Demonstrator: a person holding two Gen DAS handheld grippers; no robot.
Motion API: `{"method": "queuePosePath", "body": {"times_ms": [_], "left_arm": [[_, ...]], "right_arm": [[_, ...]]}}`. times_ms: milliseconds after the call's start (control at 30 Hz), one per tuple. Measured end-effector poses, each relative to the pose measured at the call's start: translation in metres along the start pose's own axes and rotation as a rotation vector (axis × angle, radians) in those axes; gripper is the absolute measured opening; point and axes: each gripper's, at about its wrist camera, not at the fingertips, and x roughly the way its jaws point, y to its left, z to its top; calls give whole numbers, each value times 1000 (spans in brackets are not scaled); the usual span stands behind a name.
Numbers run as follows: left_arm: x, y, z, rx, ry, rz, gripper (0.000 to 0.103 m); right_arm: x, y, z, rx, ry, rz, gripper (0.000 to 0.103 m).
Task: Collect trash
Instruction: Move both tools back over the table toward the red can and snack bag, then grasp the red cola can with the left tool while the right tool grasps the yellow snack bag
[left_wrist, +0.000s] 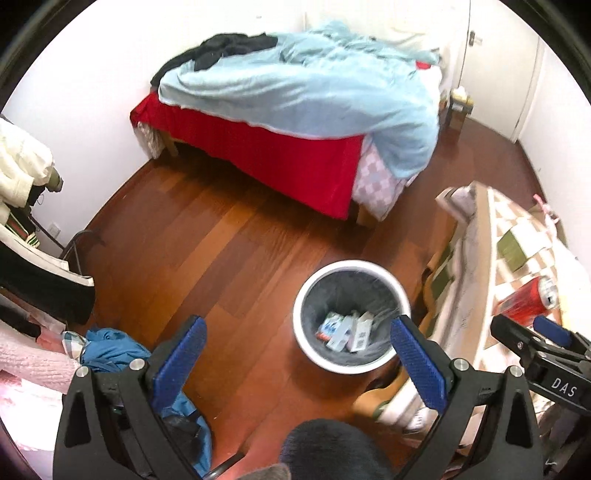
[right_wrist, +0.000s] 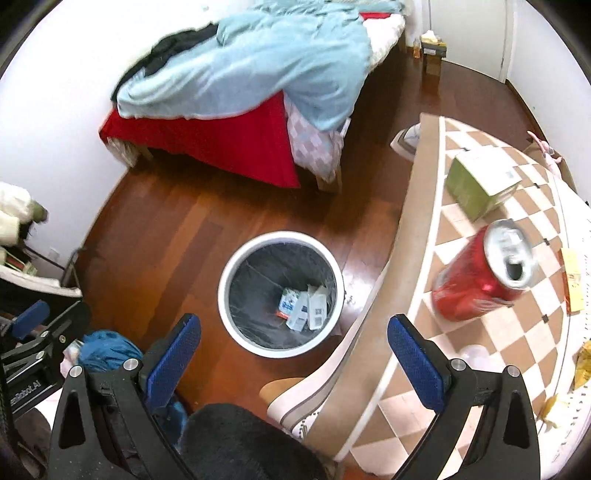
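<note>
A white round trash bin (left_wrist: 352, 314) (right_wrist: 282, 293) with a dark liner stands on the wooden floor; a few small cartons lie in its bottom. A red soda can (right_wrist: 480, 273) (left_wrist: 526, 301) stands on the checkered table (right_wrist: 491, 350), with a green box (right_wrist: 476, 181) beyond it. My left gripper (left_wrist: 297, 354) is open and empty, above the floor just short of the bin. My right gripper (right_wrist: 295, 354) is open and empty, over the table's left edge, with the can ahead to its right. The right gripper also shows in the left wrist view (left_wrist: 543, 343).
A bed (left_wrist: 295, 110) with a blue duvet and red sheet fills the far side. Blue clothing (left_wrist: 110, 347) lies on the floor at the left beside stacked clothes. Yellow wrappers (right_wrist: 583, 365) and a yellow paper slip (right_wrist: 572, 280) lie on the table's right side.
</note>
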Motion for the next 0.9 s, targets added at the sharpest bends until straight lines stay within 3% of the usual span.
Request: {"method": "queuePosePath", "body": {"times_ms": [133, 233, 500, 700, 900], "left_arm": [[-13, -39, 3, 31, -33, -37, 102], [-6, -83, 3, 74, -5, -106, 102], [36, -221, -10, 209, 105, -246, 102], [63, -288, -18, 282, 149, -238, 102], [95, -328, -22, 354, 173, -204, 101]], "right_arm": [[-38, -37, 0, 72, -53, 3, 102], [-60, -79, -2, 153, -79, -28, 102], [-76, -224, -30, 375, -53, -235, 102], [-77, -308, -54, 495, -20, -335, 102], [-71, -351, -69, 558, 7, -363, 102]]}}
